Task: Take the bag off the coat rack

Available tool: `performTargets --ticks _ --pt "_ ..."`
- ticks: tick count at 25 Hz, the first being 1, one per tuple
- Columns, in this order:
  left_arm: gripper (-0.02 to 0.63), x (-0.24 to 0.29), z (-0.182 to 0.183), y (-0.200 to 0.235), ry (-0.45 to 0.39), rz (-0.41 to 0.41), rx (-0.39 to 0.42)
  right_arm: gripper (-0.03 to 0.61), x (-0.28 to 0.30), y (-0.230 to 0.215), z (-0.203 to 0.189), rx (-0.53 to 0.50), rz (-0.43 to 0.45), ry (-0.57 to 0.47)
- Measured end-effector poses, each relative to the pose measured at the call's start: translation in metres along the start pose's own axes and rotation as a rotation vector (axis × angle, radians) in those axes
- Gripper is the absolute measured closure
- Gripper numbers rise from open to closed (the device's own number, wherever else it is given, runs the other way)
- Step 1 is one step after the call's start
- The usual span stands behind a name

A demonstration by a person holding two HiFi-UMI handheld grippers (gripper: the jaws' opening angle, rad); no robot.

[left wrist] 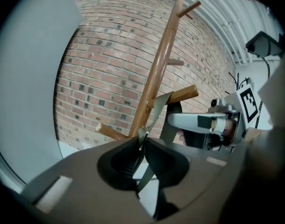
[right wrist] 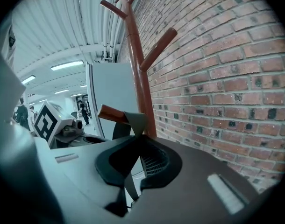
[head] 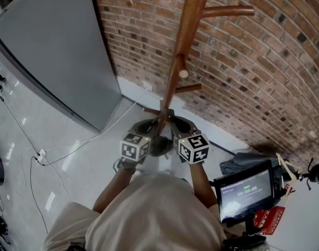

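A wooden coat rack (head: 181,51) stands against the brick wall. The bag's grey strap (left wrist: 160,104) is draped over a low peg (left wrist: 182,94). It runs down through a metal ring into my left gripper (left wrist: 142,143), which is shut on it. My right gripper (right wrist: 135,143) is shut on the strap (right wrist: 133,121) where it comes off the same peg (right wrist: 112,113). In the head view both grippers, left (head: 143,128) and right (head: 181,127), sit side by side at the pole. A dark rounded shape (head: 160,146) between their marker cubes may be the bag's body, mostly hidden.
A tall grey panel (head: 55,51) stands to the left of the rack. White cables (head: 49,156) trail over the shiny floor. A screen on a stand (head: 246,191) and a grey heap (head: 243,162) are at the right. Higher pegs (head: 227,10) stick out above.
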State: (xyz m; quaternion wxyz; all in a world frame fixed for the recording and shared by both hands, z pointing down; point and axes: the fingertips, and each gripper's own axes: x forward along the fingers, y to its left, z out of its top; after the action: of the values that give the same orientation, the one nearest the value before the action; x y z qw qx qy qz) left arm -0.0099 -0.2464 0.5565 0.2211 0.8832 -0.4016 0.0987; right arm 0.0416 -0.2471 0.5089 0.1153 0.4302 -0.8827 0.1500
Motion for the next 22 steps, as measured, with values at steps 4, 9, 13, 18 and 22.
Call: performTargets --ticks 4,9,13,18,22 --pt "0.571 -0.008 0.005 -0.006 -0.012 0.000 0.000 0.570 -0.008 0.003 0.004 0.005 0.004 -0.012" --pt "0.571 -0.017 0.013 -0.011 -0.032 0.002 -0.018 0.569 -0.018 0.007 0.009 0.011 0.012 -0.021" --pt "0.571 -0.032 0.018 -0.012 -0.050 0.015 -0.033 0.571 -0.030 0.011 0.015 0.020 0.003 -0.030" --pt "0.571 -0.038 0.020 -0.014 -0.043 0.006 -0.021 0.571 -0.034 0.011 0.016 0.050 -0.002 -0.029" --pt "0.571 -0.044 0.023 -0.026 -0.036 -0.010 0.005 0.571 -0.041 0.014 0.019 0.058 -0.004 -0.041"
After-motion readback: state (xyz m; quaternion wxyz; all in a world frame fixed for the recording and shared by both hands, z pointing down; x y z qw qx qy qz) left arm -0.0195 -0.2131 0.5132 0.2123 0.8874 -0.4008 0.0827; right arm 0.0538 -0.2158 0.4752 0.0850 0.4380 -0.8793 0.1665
